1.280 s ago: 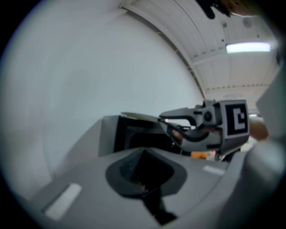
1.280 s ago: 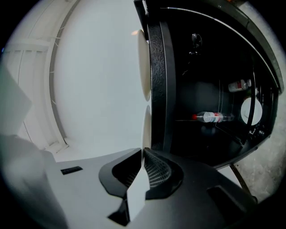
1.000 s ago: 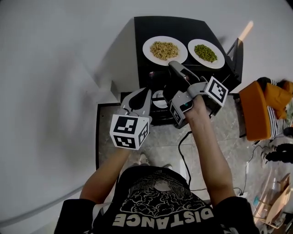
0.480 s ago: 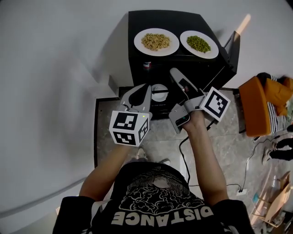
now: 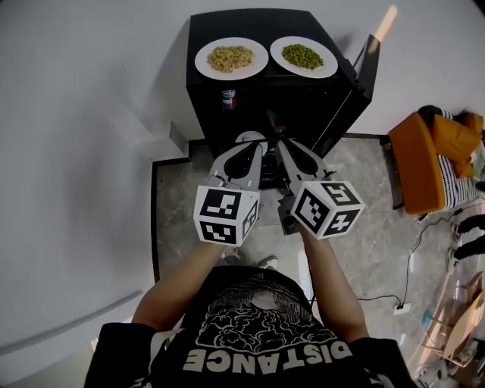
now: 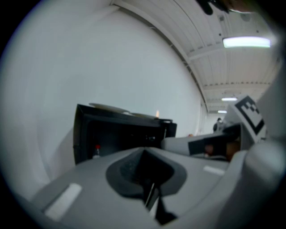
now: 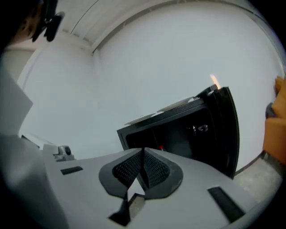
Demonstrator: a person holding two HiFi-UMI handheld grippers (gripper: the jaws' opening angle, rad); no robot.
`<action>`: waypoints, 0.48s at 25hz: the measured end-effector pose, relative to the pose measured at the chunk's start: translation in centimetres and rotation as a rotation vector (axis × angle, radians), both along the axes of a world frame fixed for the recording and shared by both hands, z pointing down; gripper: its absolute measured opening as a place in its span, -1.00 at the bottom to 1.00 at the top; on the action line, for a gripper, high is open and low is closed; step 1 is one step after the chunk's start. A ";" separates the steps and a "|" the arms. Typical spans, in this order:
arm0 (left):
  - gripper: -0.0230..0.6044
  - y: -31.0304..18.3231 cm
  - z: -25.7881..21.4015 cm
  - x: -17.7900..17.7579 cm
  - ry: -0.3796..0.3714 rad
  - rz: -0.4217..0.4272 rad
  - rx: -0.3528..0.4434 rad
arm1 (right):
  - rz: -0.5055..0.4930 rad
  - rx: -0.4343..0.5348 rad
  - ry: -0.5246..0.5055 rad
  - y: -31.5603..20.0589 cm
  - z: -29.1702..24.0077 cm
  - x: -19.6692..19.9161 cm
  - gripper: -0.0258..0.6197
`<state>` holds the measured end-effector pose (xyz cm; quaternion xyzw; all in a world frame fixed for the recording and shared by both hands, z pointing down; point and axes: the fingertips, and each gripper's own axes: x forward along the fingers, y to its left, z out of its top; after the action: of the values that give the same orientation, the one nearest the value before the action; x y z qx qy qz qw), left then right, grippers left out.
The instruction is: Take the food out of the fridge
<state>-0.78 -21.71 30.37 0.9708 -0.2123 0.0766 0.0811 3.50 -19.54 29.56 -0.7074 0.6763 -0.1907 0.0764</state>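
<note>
Left gripper (image 5: pixel 252 148) and right gripper (image 5: pixel 283 146) hover, jaws together and empty, facing the open fridge (image 5: pixel 250 21) (two food plates (image 5: pixel 200 61) sit on top, apparently unloaded)

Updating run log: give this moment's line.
left gripper: shut, empty; right gripper: shut, empty; fridge: open; tan food plate, green food plate: on top

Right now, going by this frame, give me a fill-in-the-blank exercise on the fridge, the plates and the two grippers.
1. The fridge has ____ plates on top.
2. The plate nearer the door holds ____ food.
3. The door stands ____.
4. The left gripper and right gripper have their jaws ____, holding nothing.
Missing words: two; green; open; shut
</note>
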 end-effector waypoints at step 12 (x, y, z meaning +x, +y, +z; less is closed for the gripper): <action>-0.92 1.6 0.2 0.7 0.002 0.007 -0.004 | -0.003 -0.050 0.140 1.1 0.9 -0.2 -0.88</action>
<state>-0.05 -20.12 30.57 0.9714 -0.2089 0.0765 0.0829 3.29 -18.42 30.43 -0.7195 0.6763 -0.1575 0.0110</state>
